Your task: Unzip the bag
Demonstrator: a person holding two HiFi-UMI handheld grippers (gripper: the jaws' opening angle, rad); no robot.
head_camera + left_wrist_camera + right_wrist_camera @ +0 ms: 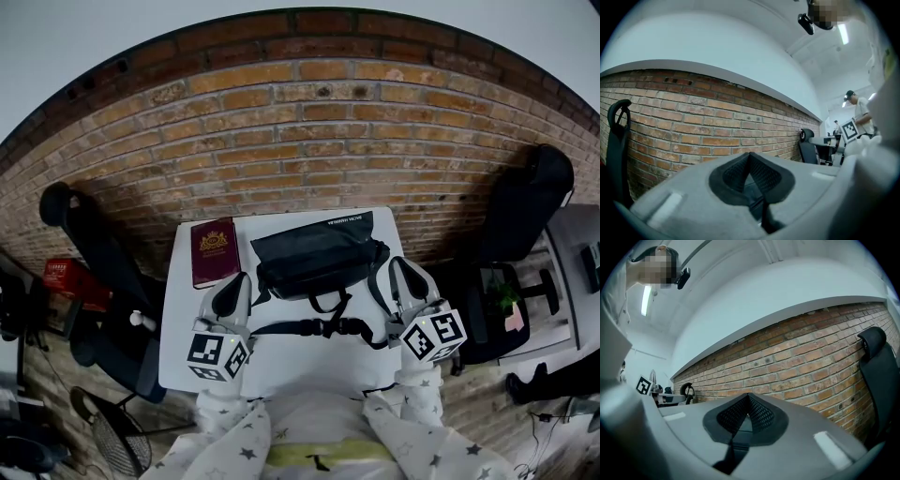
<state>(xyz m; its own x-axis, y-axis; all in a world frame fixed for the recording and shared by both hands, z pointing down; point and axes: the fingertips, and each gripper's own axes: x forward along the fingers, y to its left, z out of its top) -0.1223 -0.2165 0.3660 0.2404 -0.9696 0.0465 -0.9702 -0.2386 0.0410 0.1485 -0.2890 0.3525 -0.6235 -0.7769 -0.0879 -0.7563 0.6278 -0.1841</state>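
Note:
A black bag [317, 255] lies on the white table [291, 361], its strap and buckle [330, 326] trailing toward me. My left gripper [234, 279] stands upright at the bag's left end, shut with nothing between its pads. At the bag's right end my right gripper [399, 265] also points up, shut and empty. In the left gripper view the shut left gripper [749, 157] faces the brick wall; the right gripper [748, 398] shows the same in the right gripper view. Neither of those two views shows the bag.
A dark red booklet [214, 250] lies on the table left of the bag. Black office chairs stand at the left [98, 258] and right [525, 206] of the table. A brick wall [309, 122] runs behind it. A person [859, 112] stands far off.

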